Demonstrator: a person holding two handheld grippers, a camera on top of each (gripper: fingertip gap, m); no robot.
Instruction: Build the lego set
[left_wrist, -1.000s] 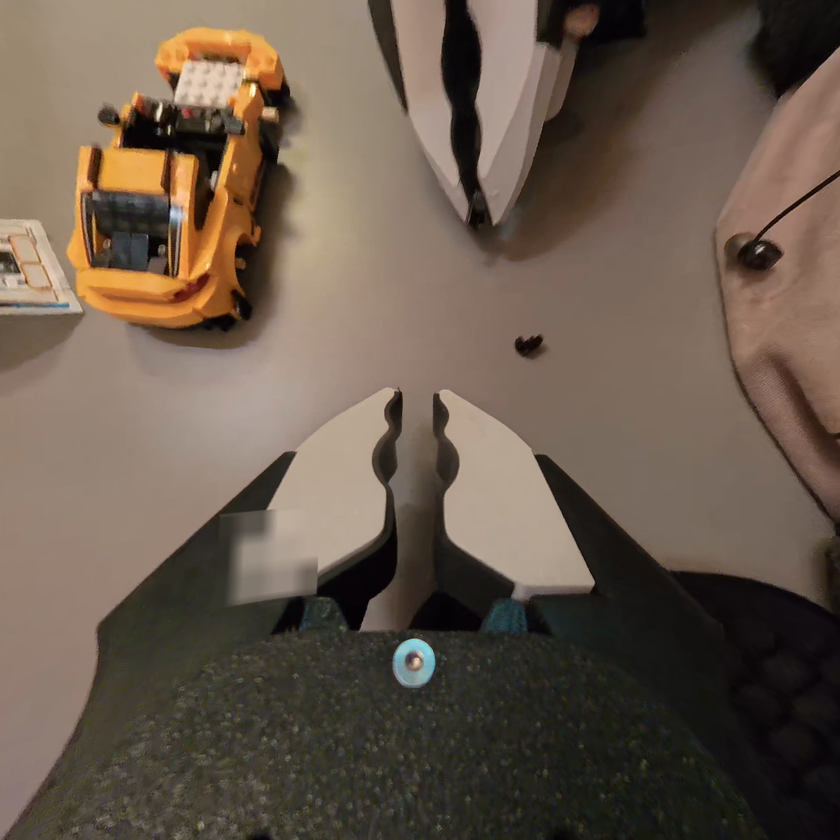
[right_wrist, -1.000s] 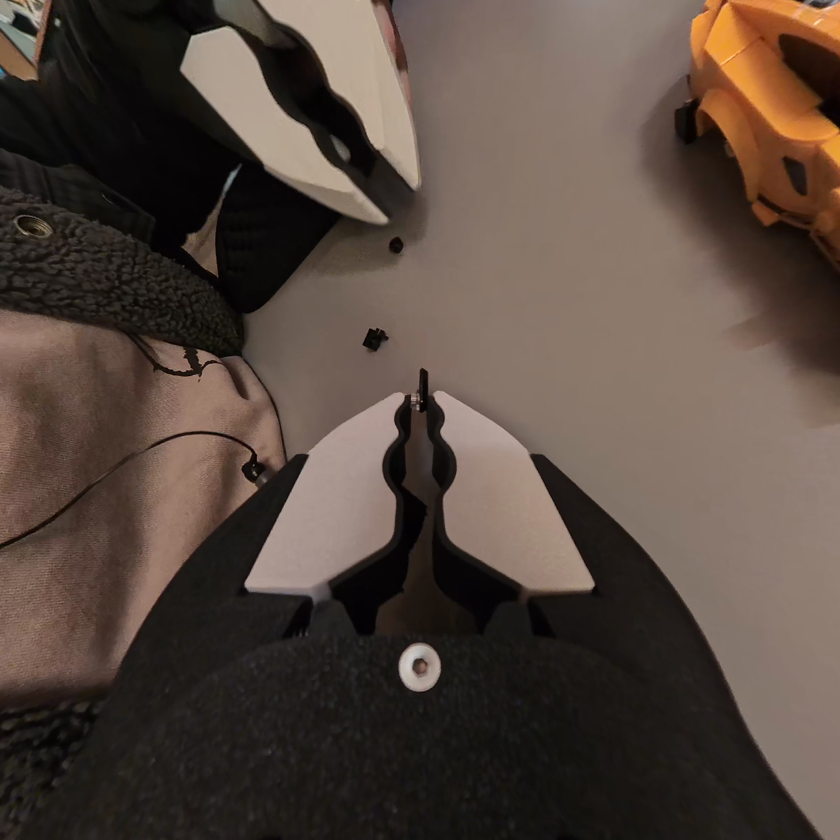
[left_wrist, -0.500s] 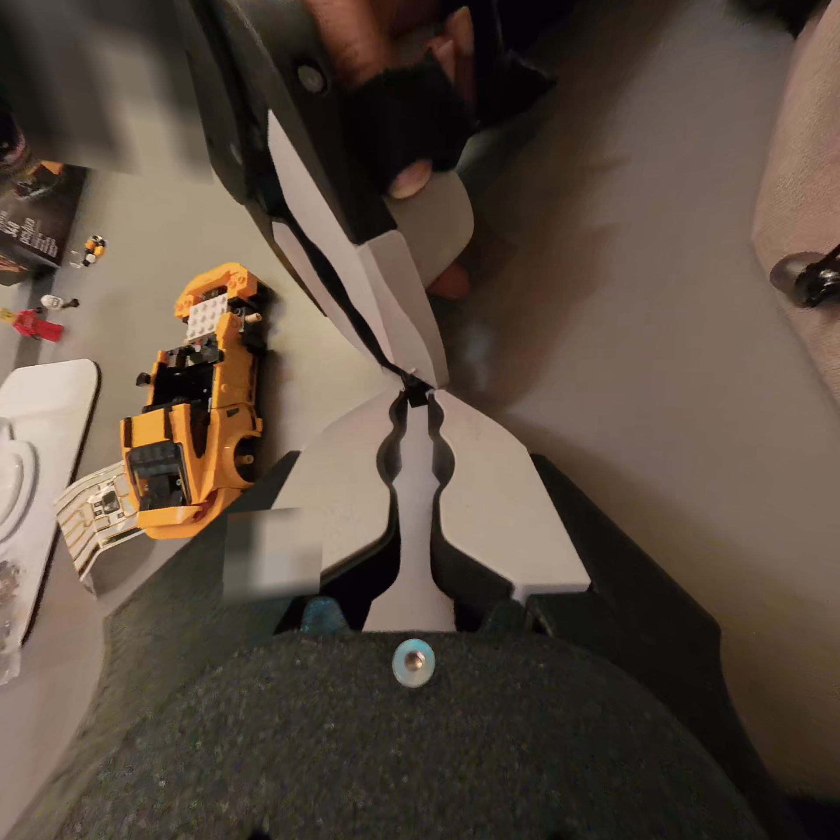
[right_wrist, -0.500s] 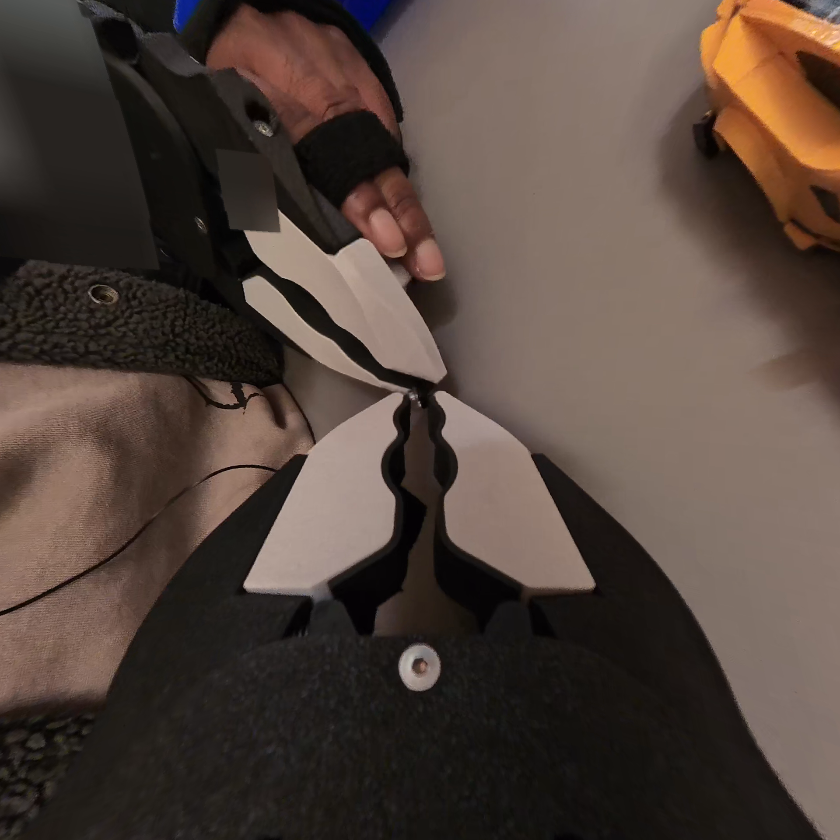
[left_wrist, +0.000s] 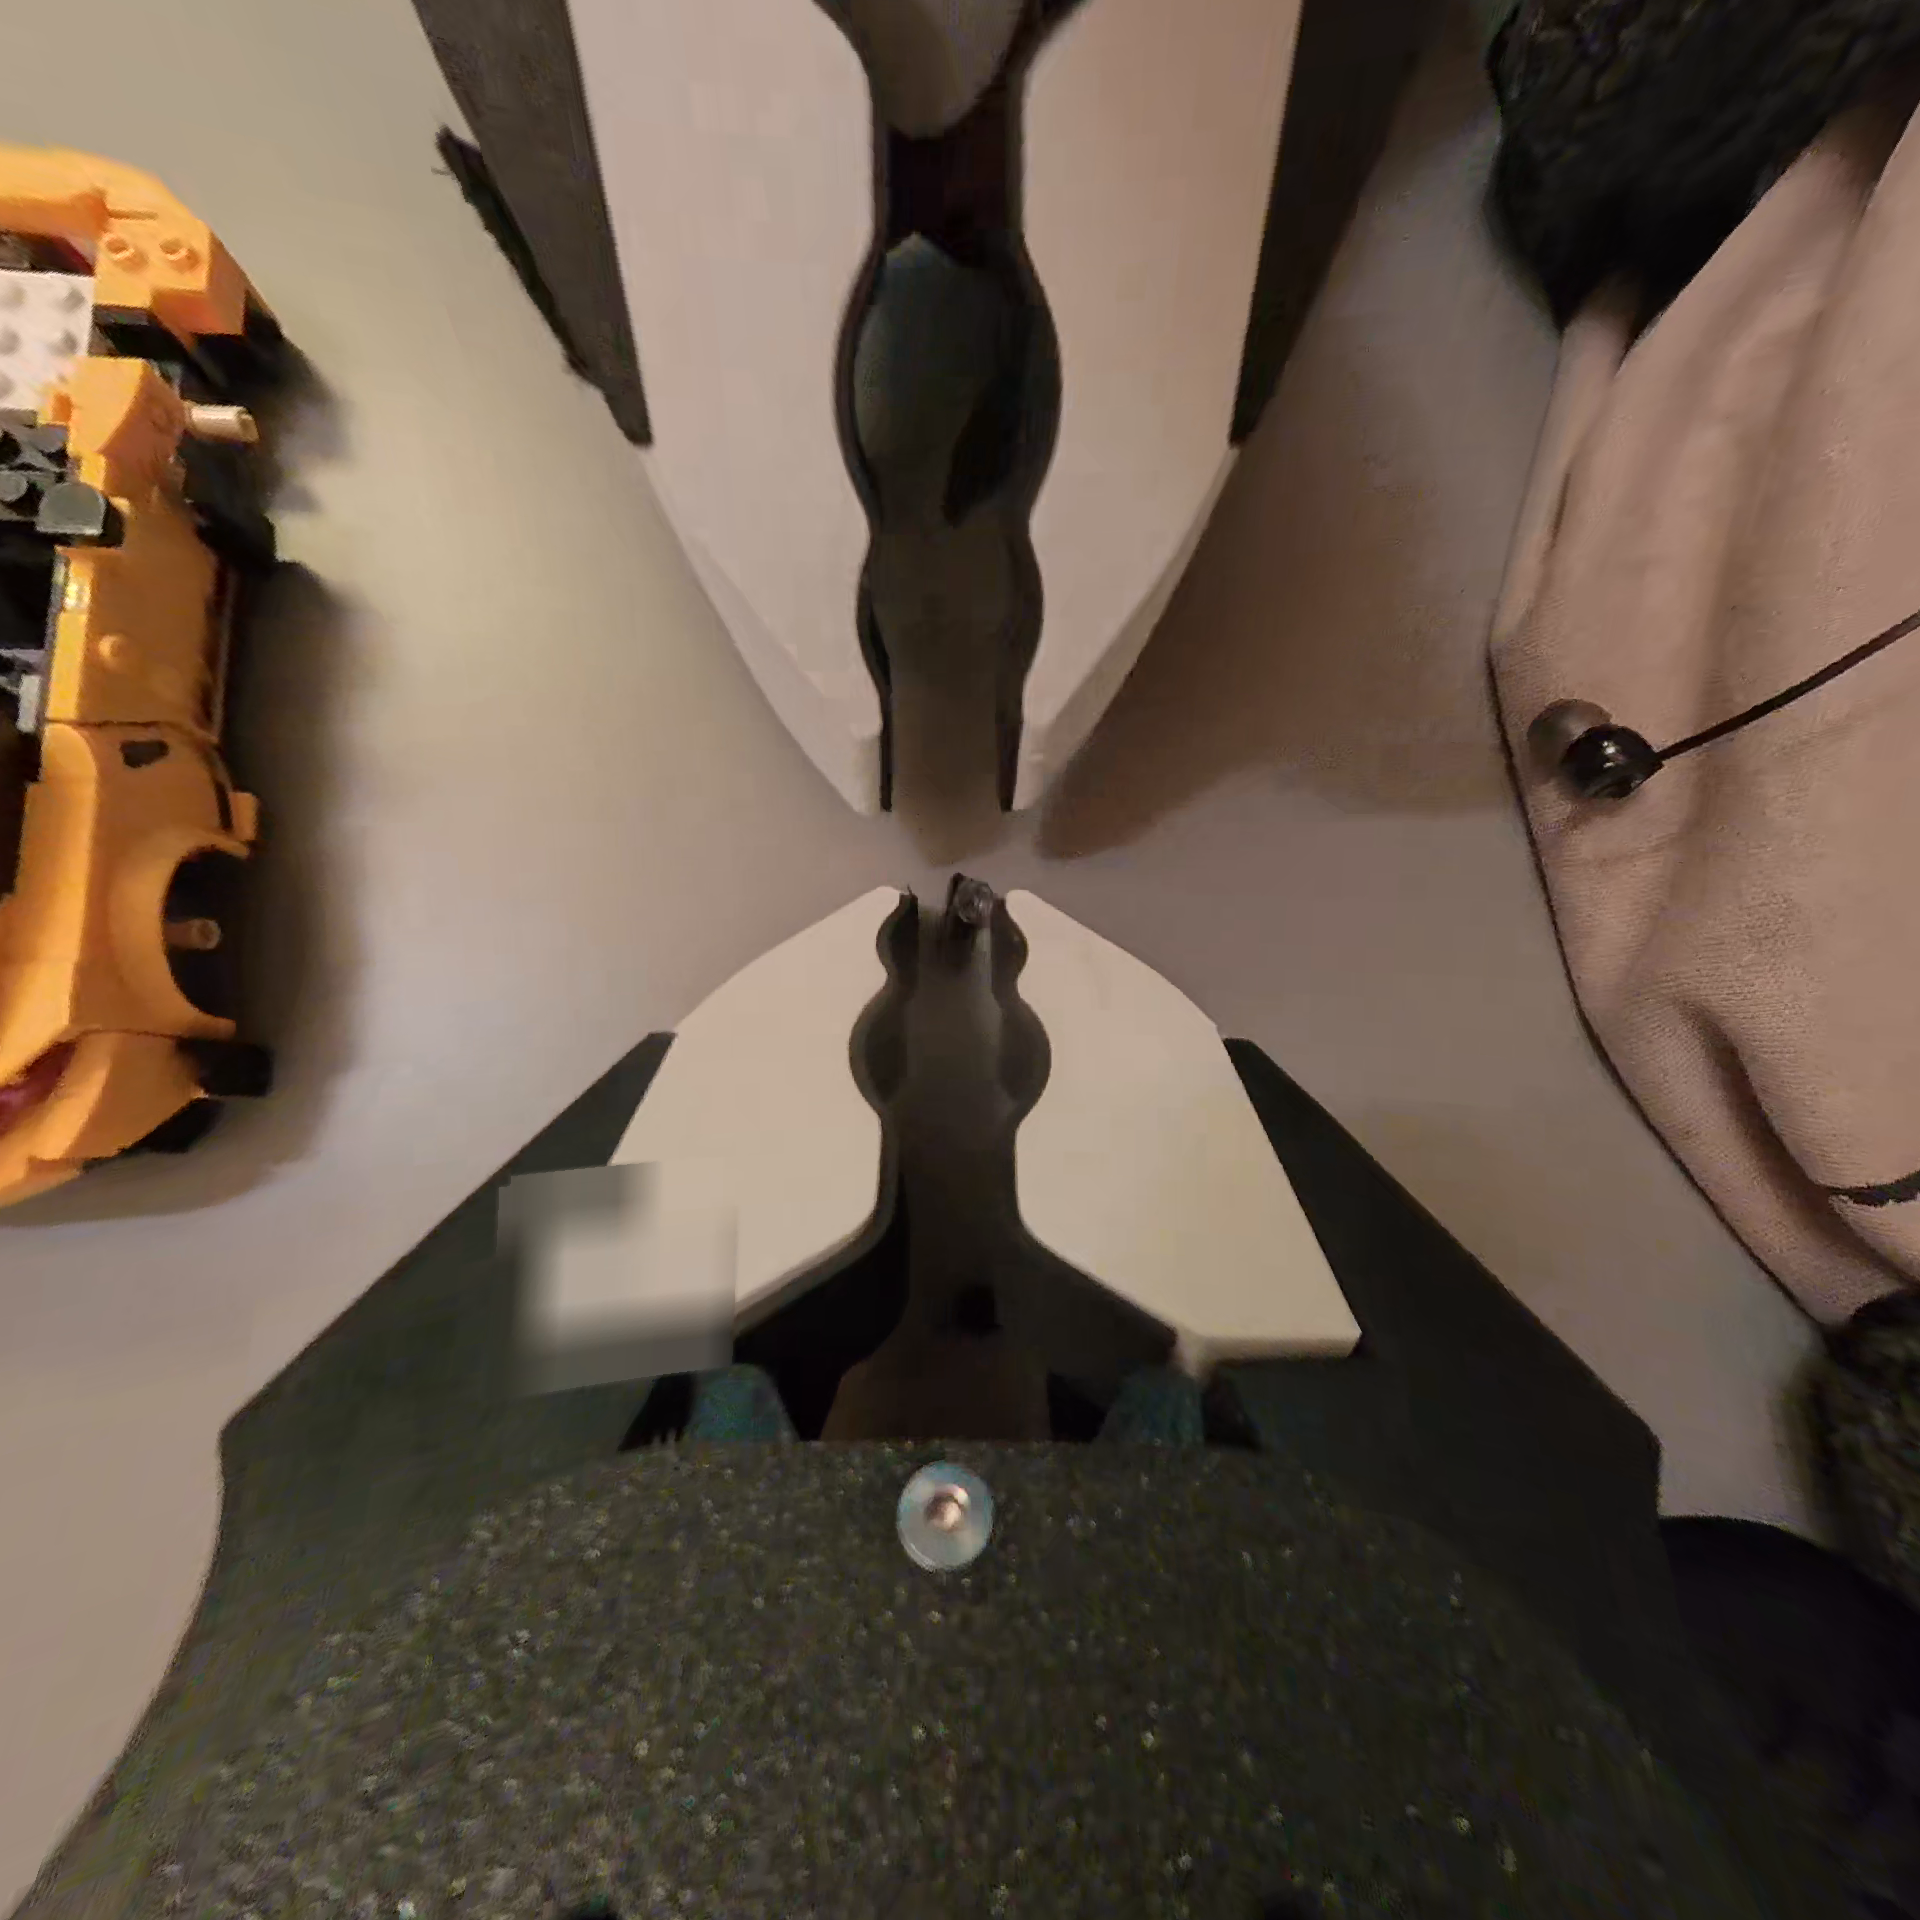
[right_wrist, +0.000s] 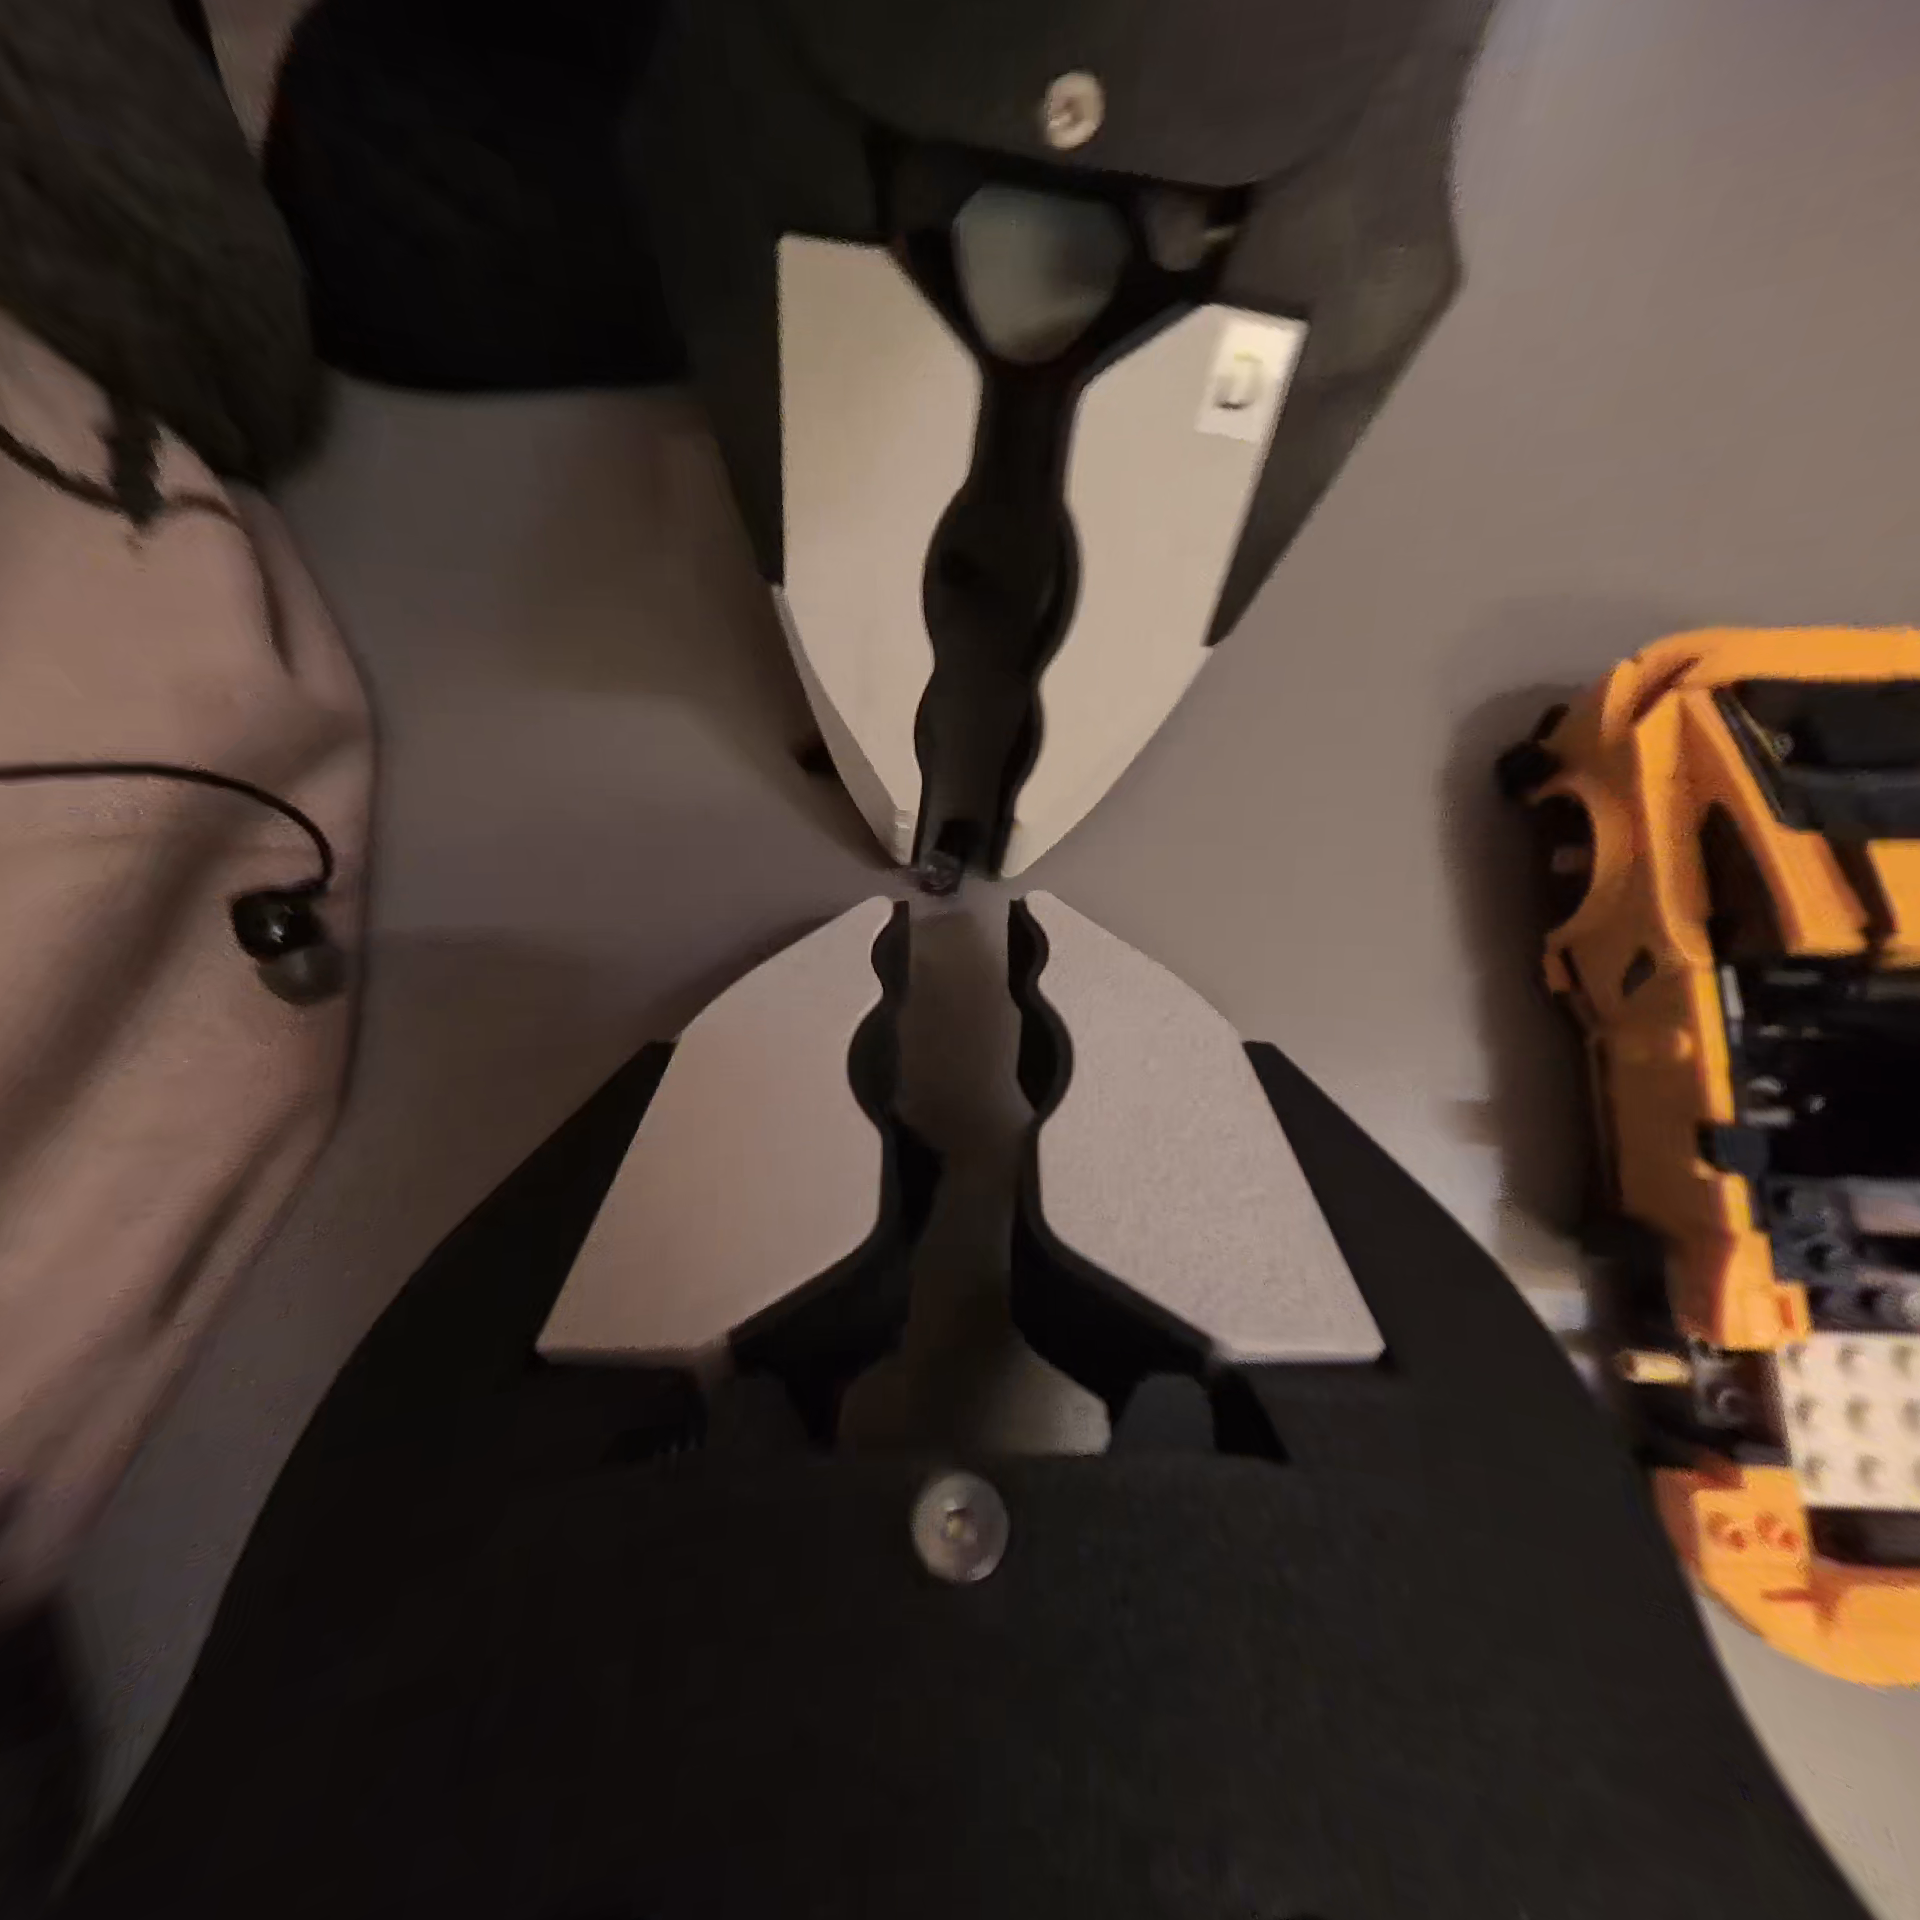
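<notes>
Left tool (left_wrist: 951, 902) pinches a tiny black piece (left_wrist: 968, 906) at its very tips; right tool (right_wrist: 958, 906), tip to tip with it, is released and empty. Both hang over the counter (left_wrist: 520, 727). Car (left_wrist: 114, 665) sits on the left. I judge the piece light, rigid and slippery; I'd grip its flat sides.

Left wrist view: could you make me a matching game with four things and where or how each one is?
Things:
1. orange lego car
2. black earbud
3. small black lego piece
4. right gripper

Place or state:
A. lies on the beige fabric
B. jaws apart, nothing between them
C. between the fingertips of the left gripper
D. on the grey table, at the view's left edge

Pairs: 1-D, 2-A, 3-C, 4-B.
</notes>
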